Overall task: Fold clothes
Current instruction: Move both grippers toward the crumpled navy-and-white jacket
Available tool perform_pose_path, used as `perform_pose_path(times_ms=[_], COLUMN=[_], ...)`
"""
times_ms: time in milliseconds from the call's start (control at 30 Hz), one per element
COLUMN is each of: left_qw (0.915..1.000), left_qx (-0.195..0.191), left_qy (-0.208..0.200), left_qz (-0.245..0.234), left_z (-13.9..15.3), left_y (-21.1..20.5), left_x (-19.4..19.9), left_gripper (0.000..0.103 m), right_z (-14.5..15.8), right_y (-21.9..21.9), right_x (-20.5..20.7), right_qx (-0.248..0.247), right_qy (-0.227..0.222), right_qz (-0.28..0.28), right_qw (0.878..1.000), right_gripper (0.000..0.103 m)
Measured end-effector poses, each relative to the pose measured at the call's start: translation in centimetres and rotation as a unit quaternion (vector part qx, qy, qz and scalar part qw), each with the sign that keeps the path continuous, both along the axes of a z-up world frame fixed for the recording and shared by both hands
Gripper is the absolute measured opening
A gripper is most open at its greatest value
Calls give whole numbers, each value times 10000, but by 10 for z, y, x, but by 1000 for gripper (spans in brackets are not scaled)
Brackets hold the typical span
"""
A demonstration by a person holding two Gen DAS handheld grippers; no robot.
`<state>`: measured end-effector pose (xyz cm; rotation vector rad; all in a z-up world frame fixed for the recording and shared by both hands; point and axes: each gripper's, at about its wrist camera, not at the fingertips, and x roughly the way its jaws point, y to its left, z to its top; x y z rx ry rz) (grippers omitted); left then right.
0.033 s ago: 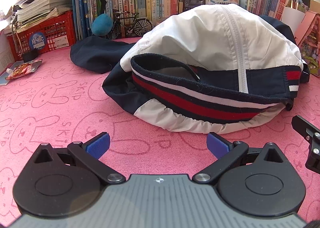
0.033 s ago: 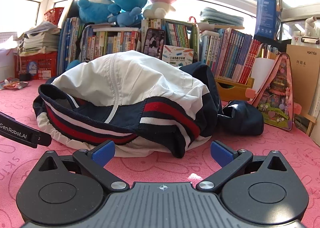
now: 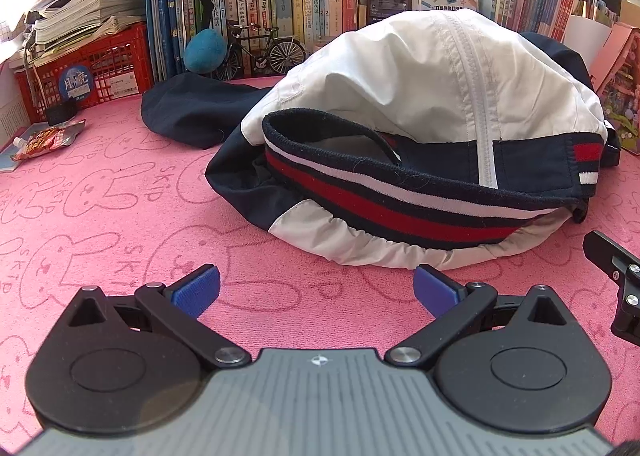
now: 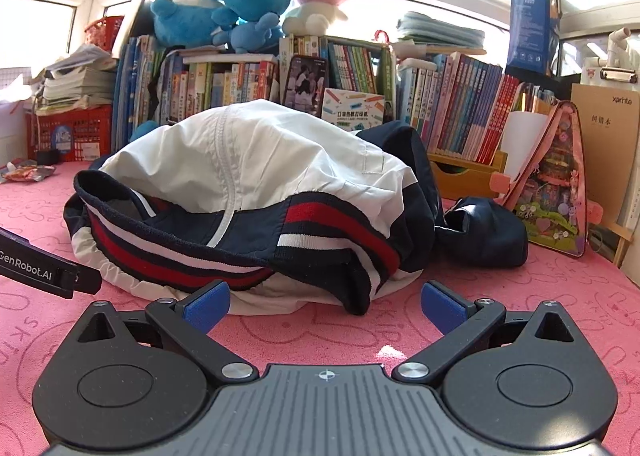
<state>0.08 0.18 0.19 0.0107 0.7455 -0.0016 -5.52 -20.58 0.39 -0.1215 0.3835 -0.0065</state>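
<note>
Left wrist: left gripper (image 3: 316,288) is hovering w/ jaws spread wide, nothing in them, low over the pink bench (image 3: 120,216), lined up w/ the jacket (image 3: 400,104) heaped unfolded just ahead.

Right wrist: right gripper (image 4: 326,306) is also gaping wide & empty, facing the striped hem (image 4: 240,256), prob. the easiest edge to pinch.
</note>
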Motion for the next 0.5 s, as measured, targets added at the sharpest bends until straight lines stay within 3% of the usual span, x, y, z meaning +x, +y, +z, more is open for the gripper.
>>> perform_pose_path(times_ms=[233,367,500], left_qw=[9995,9990,9967], left_qx=[-282,142,228], left_qy=[-20,-414,-758], left_qz=[-128,-12,-182], left_z=[9,13,27], left_y=[9,2,6], left_x=[5,4,7], left_gripper=[103,103,103], right_z=[-1,9,25], right_y=[3,-11,-8], right_x=[-2,6,14], right_qx=[161,223,373], right_qy=[53,-25,-93], right_qz=[320,393,494], right_qw=[9993,9990,9980], right_gripper=[103,103,103])
